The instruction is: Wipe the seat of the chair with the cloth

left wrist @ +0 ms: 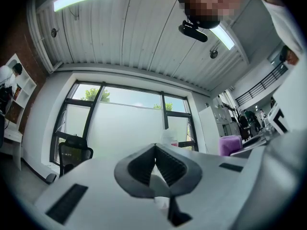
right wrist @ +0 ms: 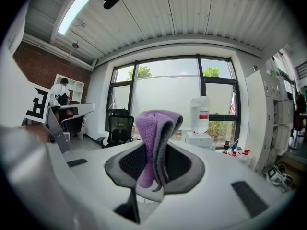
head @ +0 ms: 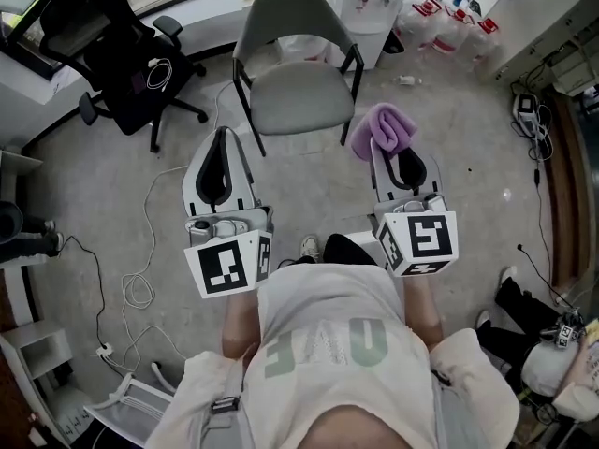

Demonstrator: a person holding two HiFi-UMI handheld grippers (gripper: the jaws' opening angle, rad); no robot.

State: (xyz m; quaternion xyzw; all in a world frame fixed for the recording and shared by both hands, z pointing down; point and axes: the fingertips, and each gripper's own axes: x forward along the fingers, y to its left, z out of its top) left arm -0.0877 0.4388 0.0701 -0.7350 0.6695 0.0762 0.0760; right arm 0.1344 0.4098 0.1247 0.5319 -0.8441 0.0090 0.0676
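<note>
The grey-green chair (head: 296, 96) stands on the floor ahead of me, and its seat is bare. A purple cloth (head: 384, 129) sticks up out of my right gripper (head: 391, 152), just right of the seat's front corner. In the right gripper view the jaws are shut on the folded cloth (right wrist: 153, 131), which rises above the fingertips. My left gripper (head: 223, 148) is held level to the left of the chair's front. Its jaws are shut tip to tip with nothing between them (left wrist: 154, 150). The cloth (left wrist: 230, 144) also shows at the right of the left gripper view.
A black office chair (head: 122, 50) stands at the back left. A water dispenser (head: 370, 3) and several bottles (head: 440, 21) are behind the chair. White cables (head: 140, 288) trail over the floor at the left. More gear lies along the right wall (head: 529, 110).
</note>
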